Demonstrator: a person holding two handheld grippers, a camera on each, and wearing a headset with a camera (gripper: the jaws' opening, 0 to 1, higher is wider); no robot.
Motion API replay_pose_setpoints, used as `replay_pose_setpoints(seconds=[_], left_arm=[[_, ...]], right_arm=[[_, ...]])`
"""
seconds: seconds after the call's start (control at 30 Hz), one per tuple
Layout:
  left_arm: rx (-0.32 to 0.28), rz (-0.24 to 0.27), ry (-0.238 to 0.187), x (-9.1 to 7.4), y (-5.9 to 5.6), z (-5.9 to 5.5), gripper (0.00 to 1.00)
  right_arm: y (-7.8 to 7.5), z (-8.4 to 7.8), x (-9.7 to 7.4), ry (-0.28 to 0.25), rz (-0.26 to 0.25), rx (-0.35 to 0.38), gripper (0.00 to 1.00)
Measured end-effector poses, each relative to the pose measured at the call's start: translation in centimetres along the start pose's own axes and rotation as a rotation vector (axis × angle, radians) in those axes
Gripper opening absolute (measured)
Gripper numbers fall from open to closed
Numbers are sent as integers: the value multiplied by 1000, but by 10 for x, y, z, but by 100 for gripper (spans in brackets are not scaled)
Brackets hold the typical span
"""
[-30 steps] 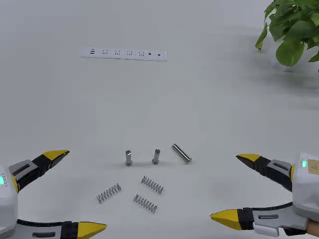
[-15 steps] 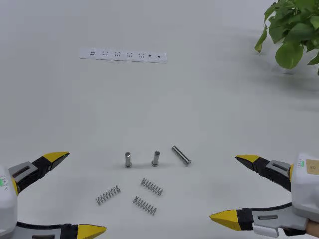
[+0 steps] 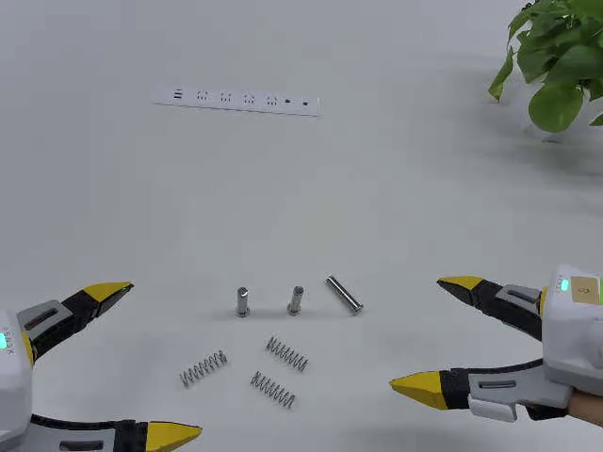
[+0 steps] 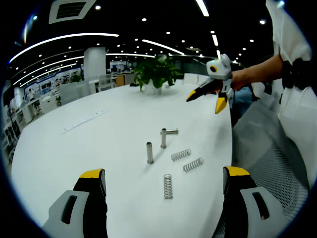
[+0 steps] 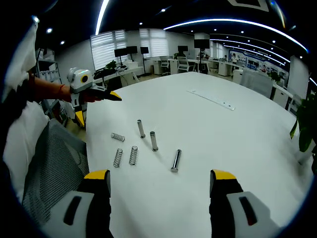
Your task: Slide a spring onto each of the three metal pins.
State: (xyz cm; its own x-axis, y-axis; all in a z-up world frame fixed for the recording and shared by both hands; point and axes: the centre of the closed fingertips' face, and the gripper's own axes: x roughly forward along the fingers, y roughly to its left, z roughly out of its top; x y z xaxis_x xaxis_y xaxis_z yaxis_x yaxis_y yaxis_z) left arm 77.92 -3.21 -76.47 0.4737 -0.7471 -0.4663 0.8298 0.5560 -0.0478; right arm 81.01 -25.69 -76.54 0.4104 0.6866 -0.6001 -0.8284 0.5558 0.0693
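Two metal pins stand upright on the white table, one on the left and one beside it; a third pin lies flat to their right. Three springs lie in front of them: left, middle and front. My left gripper is open at the bottom left, well clear of the parts. My right gripper is open at the bottom right, nothing between its jaws. The pins and springs show in the left gripper view, and the lying pin and springs in the right gripper view.
A white power strip lies at the far side of the table. A green potted plant stands at the far right corner. In the gripper views, an office with chairs surrounds the table.
My right gripper has moved slightly left and up toward the parts. The left gripper and the pins and springs have stayed put; the head camera shifted a little.
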Motion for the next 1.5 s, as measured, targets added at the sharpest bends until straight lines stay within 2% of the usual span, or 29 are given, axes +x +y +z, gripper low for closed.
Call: replay_pose_setpoints(seconds=[0.2, 0.37, 0.43, 0.47, 0.6, 0.8, 0.87, 1.1, 1.2, 1.5], left_arm=[[2, -6, -3, 3, -1, 3, 100], [-2, -7, -7, 4, -1, 4, 100], [-2, -8, -8, 5, -1, 4, 100], [-5, -9, -11, 5, -2, 5, 100], [-8, -11, -14, 7, -2, 5, 100], [-17, -6, -22, 8, -1, 6, 100], [-19, -4, -23, 8, -1, 5, 100], [-22, 3, -28, 7, 2, 5, 100], [-25, 5, -29, 7, 3, 4, 100], [-39, 13, -37, 9, 5, 3, 100]], right_arm=[[-6, 12, 14, 9, 10, -14, 80], [-10, 16, 25, 26, 22, -15, 78], [-10, 15, 28, 43, 33, 12, 72], [-11, 16, 31, 41, 32, -1, 71], [-14, 19, 39, 52, 37, -3, 71], [-16, 24, 52, 87, 63, -3, 63], [-18, 22, 57, 119, 70, 12, 60], [-21, 22, 73, 161, 91, -6, 49], [-28, 17, 80, 198, 97, -8, 44], [-41, 8, 100, 270, 88, 10, 32]])
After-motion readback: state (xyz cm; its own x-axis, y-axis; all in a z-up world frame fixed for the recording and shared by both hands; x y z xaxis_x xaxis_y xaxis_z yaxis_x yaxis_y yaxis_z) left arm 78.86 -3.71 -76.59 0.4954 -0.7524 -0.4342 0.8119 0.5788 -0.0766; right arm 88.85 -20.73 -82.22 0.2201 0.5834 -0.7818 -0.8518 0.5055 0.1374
